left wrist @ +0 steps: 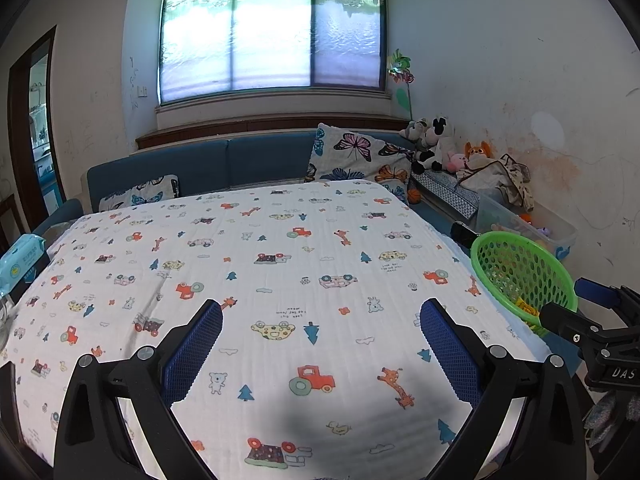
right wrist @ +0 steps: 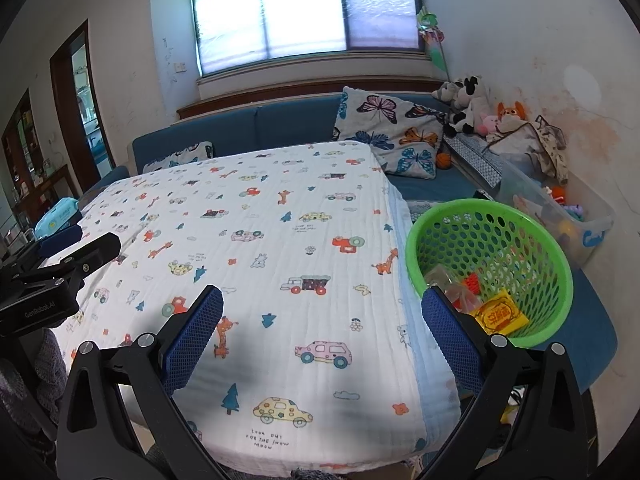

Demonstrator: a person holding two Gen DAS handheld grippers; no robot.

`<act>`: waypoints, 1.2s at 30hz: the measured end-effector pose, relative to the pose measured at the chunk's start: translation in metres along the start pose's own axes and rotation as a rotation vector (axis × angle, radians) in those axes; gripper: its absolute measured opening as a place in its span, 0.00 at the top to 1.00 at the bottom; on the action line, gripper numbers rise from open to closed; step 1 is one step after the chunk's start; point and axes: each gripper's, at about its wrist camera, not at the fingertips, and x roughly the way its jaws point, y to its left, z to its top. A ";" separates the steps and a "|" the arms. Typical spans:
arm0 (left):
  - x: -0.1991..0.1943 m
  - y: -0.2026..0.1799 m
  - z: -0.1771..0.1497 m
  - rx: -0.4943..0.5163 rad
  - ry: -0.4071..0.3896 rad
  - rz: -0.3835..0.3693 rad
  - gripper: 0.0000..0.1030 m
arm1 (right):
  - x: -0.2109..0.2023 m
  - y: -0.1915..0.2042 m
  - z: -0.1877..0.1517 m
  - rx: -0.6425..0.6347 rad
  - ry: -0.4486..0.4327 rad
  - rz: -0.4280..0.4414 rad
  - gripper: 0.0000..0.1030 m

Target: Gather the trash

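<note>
The cloth (right wrist: 280, 240) reads "LOOK OUT FOR THE MOON"; the left gripper (right wrist: 60, 276) housing reads "GenRobot.AI".

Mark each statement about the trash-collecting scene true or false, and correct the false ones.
1. The green basket holds wrappers, including a yellow packet. True.
2. The right gripper is clamped on a wrapper. False: its jaws are open and empty.
3. The basket sits in the middle of the patterned cloth. False: it stands off the cloth's right edge.
4. The left gripper is open above the cloth. True.
</note>
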 end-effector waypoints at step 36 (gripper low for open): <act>-0.002 -0.004 -0.005 -0.008 -0.012 -0.012 0.07 | 0.003 0.001 -0.003 -0.009 0.003 0.015 0.04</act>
